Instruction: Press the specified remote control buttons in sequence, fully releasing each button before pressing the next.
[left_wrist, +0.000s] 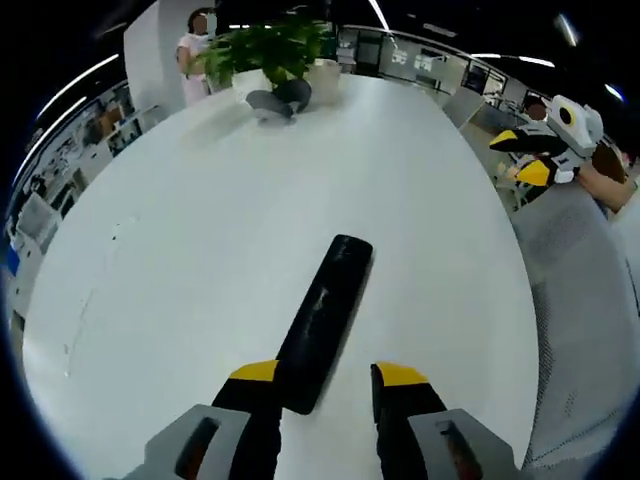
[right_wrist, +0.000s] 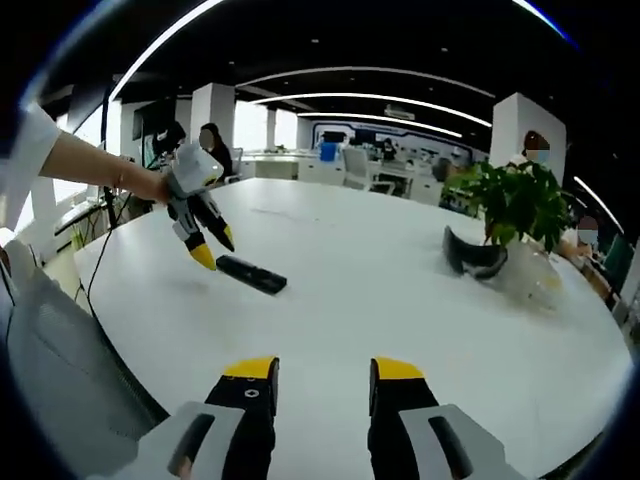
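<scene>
An open-plan office with ceiling light strips surrounds a large white oval table (left_wrist: 200, 250). At its far end stands a leafy green potted plant (left_wrist: 275, 50). A slim black remote control (left_wrist: 325, 320) lies mid-table, just before the left gripper (left_wrist: 328, 375), jaws spread wide; the right gripper (right_wrist: 322, 368) likewise gapes, holding nothing.

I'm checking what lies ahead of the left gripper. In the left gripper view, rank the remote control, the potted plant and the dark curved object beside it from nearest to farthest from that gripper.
1. Remote control: nearest, its near end between the left gripper jaws.
2. Dark curved object: far across the table, in front of the plant.
3. Potted plant: farthest, at the table's far edge.
</scene>
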